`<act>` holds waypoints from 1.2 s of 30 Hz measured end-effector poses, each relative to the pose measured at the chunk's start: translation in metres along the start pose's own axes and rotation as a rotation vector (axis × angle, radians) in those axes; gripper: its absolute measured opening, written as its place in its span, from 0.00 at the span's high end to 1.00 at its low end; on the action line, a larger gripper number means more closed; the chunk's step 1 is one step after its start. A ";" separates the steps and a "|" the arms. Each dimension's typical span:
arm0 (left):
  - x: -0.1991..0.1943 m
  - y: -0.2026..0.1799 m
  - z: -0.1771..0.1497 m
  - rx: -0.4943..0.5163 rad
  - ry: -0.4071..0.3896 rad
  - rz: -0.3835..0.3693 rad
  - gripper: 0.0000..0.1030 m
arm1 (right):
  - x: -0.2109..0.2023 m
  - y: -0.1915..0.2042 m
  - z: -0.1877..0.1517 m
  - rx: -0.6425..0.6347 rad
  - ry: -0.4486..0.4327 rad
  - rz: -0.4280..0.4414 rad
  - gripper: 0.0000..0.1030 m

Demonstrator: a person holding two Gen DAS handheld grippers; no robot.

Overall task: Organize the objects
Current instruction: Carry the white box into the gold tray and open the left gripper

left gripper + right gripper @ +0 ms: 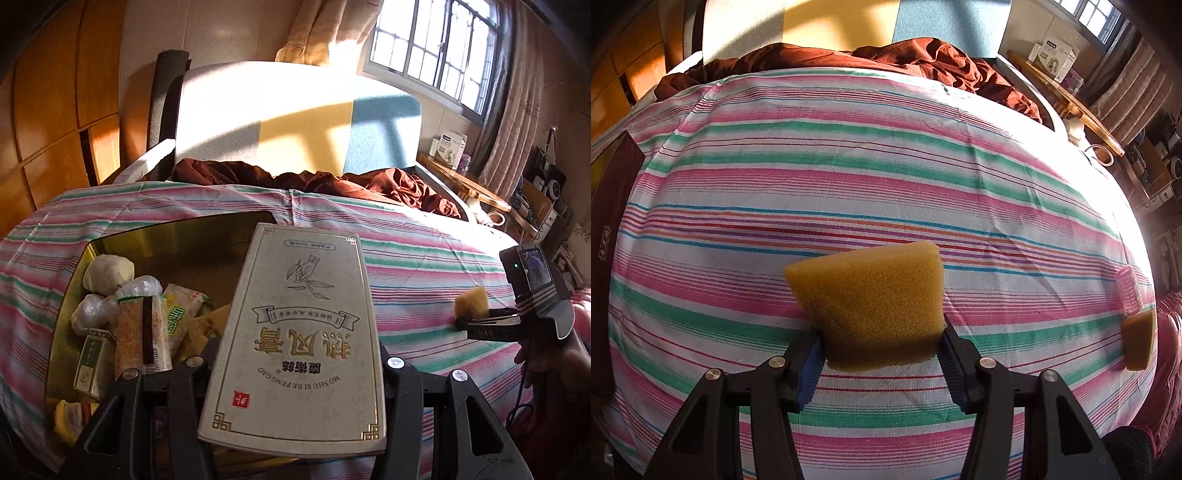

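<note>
two hand-held grippers are busy over the pink, green and white striped bedsheet (849,177). the left gripper (295,362) is clamped on a flat grey-white rectangular cardboard box with gold lettering (299,332), its fingers pressed against the box's two long sides; the box is tilted and overlaps the near right corner of the open gold-lined storage box (177,236) that sits on the sheet. inside that storage box lie white plastic-wrapped bundles (107,273), a long orange-and-white snack packet (138,332) and a small green-and-white carton (90,369), piled toward its left side. the right gripper (881,343) is closed on a yellow wedge-shaped foam sponge (875,299), squeezed between blue-padded fingers (809,369), well to the right of the storage box and above the sheet. further right of the storage box, by the sheet's edge, lie a pink ribbed plastic hair roller (1128,291) and, just beside it, a second yellow sponge block (1139,343).
</note>
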State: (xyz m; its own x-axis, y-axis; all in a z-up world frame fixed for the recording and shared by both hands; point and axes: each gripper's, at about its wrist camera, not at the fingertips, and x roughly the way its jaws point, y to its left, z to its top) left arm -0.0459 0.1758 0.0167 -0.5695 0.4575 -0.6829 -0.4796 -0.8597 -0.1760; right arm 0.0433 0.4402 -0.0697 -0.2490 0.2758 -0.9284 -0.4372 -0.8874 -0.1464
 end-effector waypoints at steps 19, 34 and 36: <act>0.048 0.093 0.045 -0.217 0.078 0.040 0.49 | 0.007 -0.017 0.000 0.084 0.033 0.074 0.43; 0.134 0.079 0.059 -0.260 0.217 0.055 0.46 | 0.010 -0.013 0.004 0.059 0.038 0.055 0.43; 0.129 0.078 0.058 -0.246 0.204 0.063 0.46 | 0.008 -0.010 0.003 0.055 0.036 0.051 0.43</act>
State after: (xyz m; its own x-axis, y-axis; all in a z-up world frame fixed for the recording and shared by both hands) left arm -0.1952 0.1807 -0.0442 -0.4351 0.3683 -0.8216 -0.2577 -0.9253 -0.2784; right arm 0.0434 0.4525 -0.0748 -0.2414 0.2167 -0.9459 -0.4721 -0.8779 -0.0806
